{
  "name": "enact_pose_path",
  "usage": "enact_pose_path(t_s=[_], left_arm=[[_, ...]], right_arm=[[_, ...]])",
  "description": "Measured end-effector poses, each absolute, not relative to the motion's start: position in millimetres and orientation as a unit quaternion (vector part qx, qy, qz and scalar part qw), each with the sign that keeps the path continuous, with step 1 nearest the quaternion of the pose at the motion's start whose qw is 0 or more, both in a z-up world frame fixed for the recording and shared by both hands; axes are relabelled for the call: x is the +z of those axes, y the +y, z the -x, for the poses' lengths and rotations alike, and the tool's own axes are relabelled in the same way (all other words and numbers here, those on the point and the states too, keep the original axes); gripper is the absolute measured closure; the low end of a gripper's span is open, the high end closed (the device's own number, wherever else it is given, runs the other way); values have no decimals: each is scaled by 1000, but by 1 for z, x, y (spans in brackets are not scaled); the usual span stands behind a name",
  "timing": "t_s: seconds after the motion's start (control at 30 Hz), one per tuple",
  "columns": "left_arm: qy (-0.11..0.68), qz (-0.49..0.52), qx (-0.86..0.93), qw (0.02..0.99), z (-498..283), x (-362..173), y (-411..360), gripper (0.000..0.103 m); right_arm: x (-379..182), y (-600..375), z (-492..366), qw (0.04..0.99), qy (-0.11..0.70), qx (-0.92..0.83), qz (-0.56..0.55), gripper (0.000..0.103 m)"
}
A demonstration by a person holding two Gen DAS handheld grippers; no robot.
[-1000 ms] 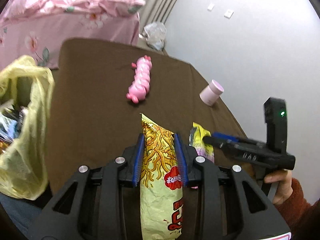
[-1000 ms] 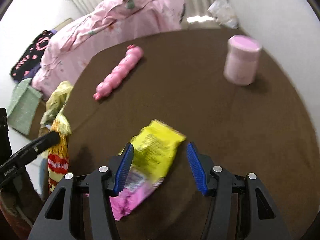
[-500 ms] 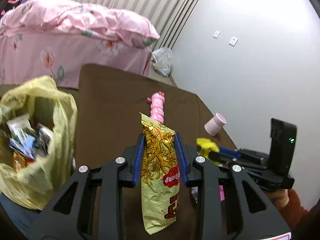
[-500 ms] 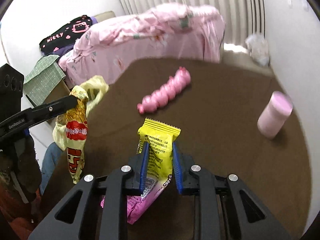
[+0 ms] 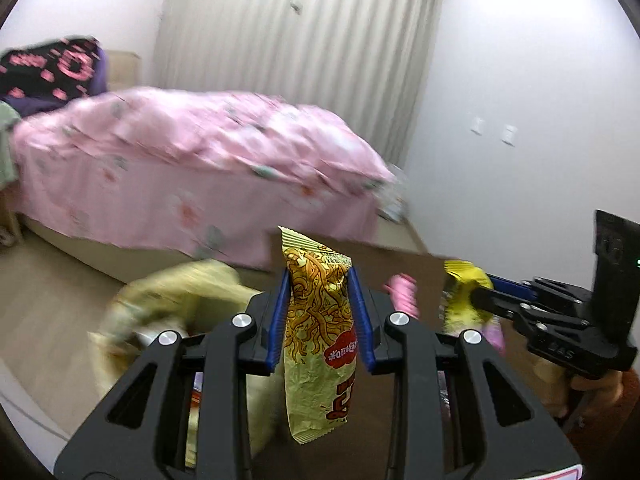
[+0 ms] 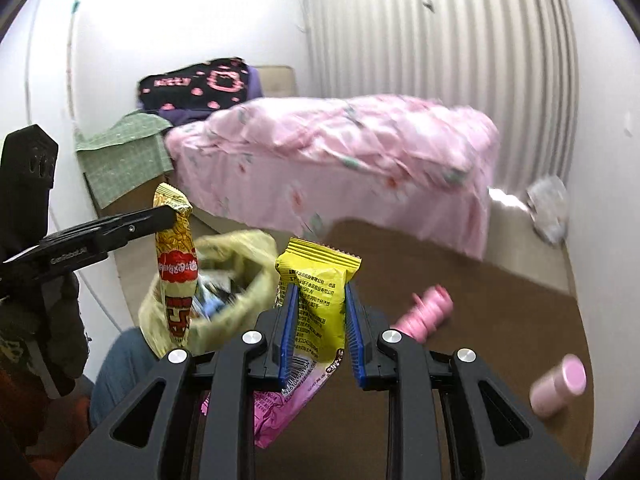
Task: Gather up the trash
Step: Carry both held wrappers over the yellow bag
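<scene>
My left gripper is shut on a yellow noodle-snack packet and holds it upright in the air. It also shows in the right wrist view, just left of the yellow trash bag. My right gripper is shut on a yellow and pink snack wrapper, lifted above the brown table. The bag hangs open at the table's left edge with several wrappers inside. In the left wrist view the right gripper sits at the right with its wrapper.
A pink segmented toy and a pink-lidded jar lie on the table. A bed with a pink quilt stands behind the table. A crumpled clear bag lies on the floor by the wall.
Both grippers have lifted their packets off the table and tilted upward, toward the yellow bag. The right gripper closed on the yellow and pink wrapper about a second ago.
</scene>
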State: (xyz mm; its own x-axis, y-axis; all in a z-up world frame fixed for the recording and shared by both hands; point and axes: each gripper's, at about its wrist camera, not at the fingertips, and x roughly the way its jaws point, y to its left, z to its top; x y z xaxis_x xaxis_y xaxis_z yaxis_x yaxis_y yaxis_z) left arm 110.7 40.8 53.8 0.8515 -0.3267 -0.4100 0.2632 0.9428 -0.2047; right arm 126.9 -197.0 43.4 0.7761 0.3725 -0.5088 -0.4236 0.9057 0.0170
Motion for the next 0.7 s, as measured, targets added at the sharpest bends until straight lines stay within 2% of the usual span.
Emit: enact_pose_path(t_s=[0.13,0.27,0.37,0.47,0.57,0.7], left_arm=[[146,102,-67,982,-117,71,87,75],[121,171,-24,977,-143,60,123,75],[112,187,-5,976,-155,43,132,75],[142,172,17,975,-176,9,127,75],[214,146,40,965,-192,-40,125,75],[297,161,59,940,-189,-87,135,77]], right_arm=[[47,-158,-153,935,255,238,64,81],[40,-127,-185,930,264,242,79,81],[30,-115,-209,927,277,244,67,81],[21,-104,-228,926,279,245,62,81],[5,-87,-248,916,300,258,64,81],[-25,-54,-269,897,328,281,92,81]])
